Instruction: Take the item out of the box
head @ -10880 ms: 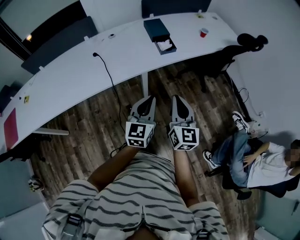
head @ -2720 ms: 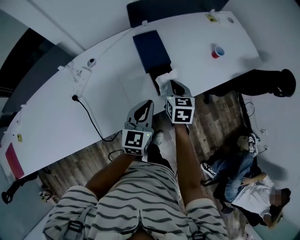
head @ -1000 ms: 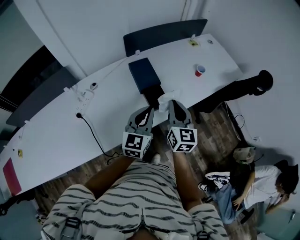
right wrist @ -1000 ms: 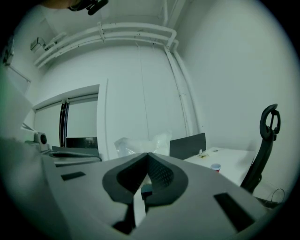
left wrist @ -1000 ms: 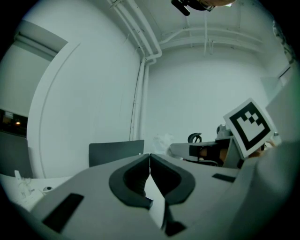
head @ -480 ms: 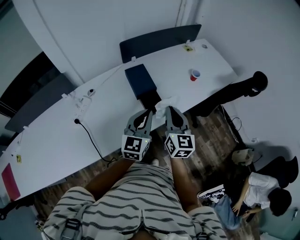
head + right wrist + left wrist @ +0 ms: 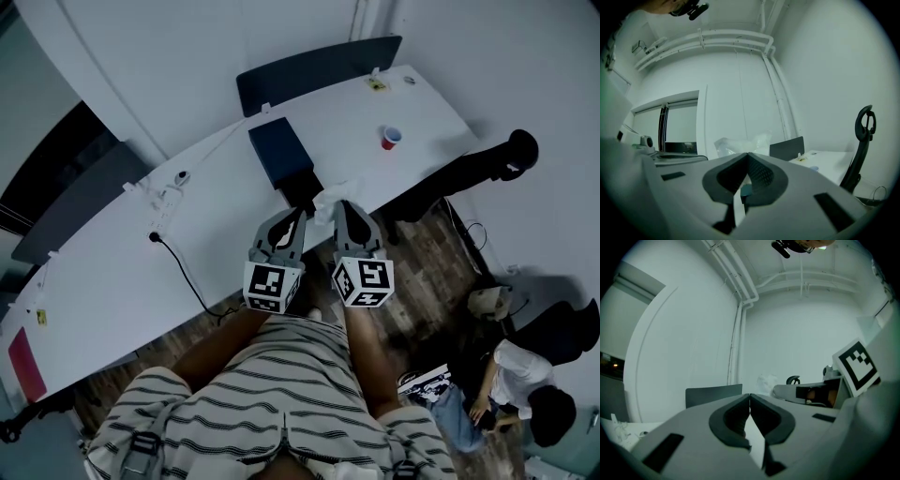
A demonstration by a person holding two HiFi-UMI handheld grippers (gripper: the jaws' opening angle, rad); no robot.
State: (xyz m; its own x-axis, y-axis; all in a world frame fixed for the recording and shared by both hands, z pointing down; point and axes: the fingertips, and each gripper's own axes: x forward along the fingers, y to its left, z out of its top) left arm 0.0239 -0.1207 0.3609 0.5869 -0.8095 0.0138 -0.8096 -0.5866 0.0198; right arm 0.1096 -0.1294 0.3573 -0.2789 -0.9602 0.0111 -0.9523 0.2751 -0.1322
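A flat dark blue box (image 7: 279, 148) lies on the long white table (image 7: 141, 272), its drawer end (image 7: 302, 190) pulled out toward me. A crumpled white plastic-wrapped item (image 7: 333, 195) hangs at the tips of my right gripper (image 7: 341, 206), just right of the drawer and above the table's edge. In the right gripper view the jaws are shut, with the white item (image 7: 740, 142) sticking out past the right gripper (image 7: 747, 154). My left gripper (image 7: 300, 216) hovers beside it, shut and with nothing in it (image 7: 750, 396).
A red cup (image 7: 389, 138) stands at the table's right end. A power strip (image 7: 169, 192) and black cable (image 7: 183, 267) lie at the left. A black chair (image 7: 469, 173) stands at the right edge; a person (image 7: 520, 384) is at lower right. A dark partition (image 7: 319, 66) backs the table.
Both grippers stay side by side at the table's edge, the white item still at the right one's tips. The person at lower right has shifted and now bends forward.
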